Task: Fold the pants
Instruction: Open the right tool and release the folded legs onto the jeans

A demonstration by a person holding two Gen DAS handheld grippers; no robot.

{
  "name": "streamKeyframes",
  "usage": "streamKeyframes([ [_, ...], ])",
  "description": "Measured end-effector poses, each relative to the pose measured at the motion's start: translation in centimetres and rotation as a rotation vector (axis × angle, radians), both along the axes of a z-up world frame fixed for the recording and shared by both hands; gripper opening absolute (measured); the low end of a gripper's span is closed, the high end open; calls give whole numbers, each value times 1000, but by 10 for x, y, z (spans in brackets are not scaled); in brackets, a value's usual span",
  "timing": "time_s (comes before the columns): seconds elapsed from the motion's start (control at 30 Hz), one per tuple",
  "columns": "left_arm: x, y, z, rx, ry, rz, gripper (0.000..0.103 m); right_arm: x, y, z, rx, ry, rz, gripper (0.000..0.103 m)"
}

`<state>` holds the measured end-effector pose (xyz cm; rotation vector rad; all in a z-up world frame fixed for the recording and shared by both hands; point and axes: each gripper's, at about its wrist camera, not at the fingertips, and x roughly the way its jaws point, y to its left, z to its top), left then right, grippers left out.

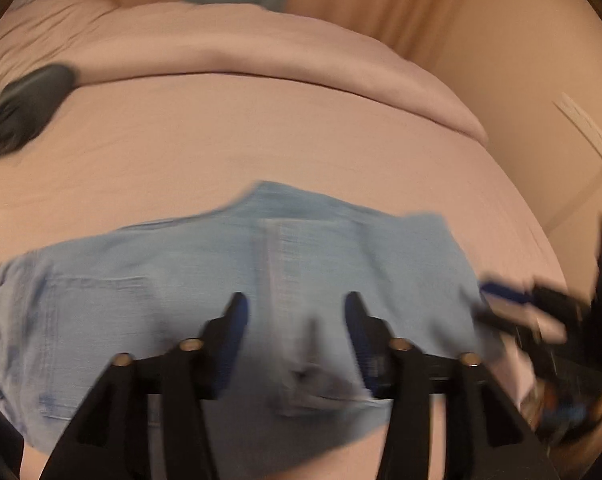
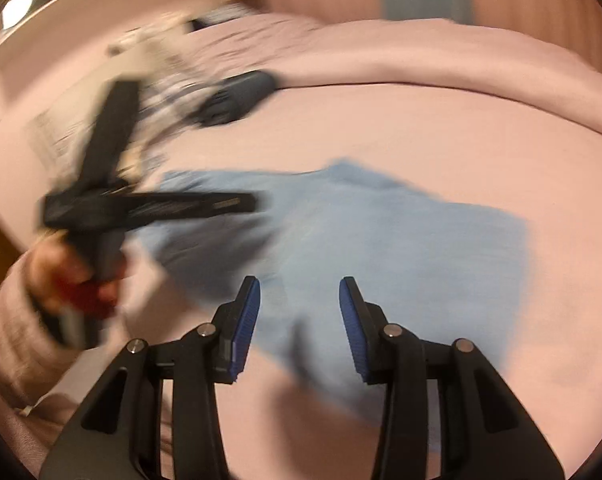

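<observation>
Light blue denim pants (image 1: 229,280) lie folded into a compact rectangle on a pink bed sheet (image 1: 221,140), also in the right wrist view as pants (image 2: 381,240). My left gripper (image 1: 295,300) hovers over the pants, jaws apart, nothing between the blue pads. My right gripper (image 2: 299,286) is likewise open above the near edge of the fabric with nothing held. The right gripper (image 1: 501,296) shows blurred at the right edge of the left wrist view. The left gripper (image 2: 253,202), held by a hand (image 2: 61,272), crosses the left side of the right wrist view.
A dark garment (image 1: 25,108) lies at the far left of the bed, also seen as the dark garment (image 2: 237,92). A rolled pink duvet (image 1: 281,52) runs across the back. Patterned cloth (image 2: 153,64) sits behind it. A peach wall (image 1: 521,60) is on the right.
</observation>
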<state>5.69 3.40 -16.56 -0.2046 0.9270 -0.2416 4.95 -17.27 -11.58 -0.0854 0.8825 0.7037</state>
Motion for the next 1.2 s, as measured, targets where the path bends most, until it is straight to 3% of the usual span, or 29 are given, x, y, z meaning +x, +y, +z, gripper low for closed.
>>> streamKeyframes([
  [0.13,-1,-42,-9,48,8,-159,52,18,-31,2,-65,-8,-152,43],
  [0.33,0,-82,-36,99,69,-279,52,44,-26,-1,-120,-73,-172,41],
  [0.4,0,-82,-48,112,85,-281,52,59,-25,-8,-119,-68,-151,40],
  [0.47,2,-76,-52,73,82,-274,52,65,-37,-19,-139,-45,-131,39],
  [0.57,7,-67,-56,30,102,-264,52,74,-38,-50,-240,52,-97,41],
  [0.6,8,-66,-57,25,104,-264,52,73,-36,-54,-243,36,-91,43],
  [0.87,5,-59,-62,4,96,-265,52,63,-44,-35,-219,11,-120,42],
  [1.1,15,-42,-69,-45,117,-243,52,26,-56,-15,-161,-17,-138,41],
  [1.2,13,-40,-68,-49,117,-242,52,4,-53,-10,-134,-25,-109,34],
])
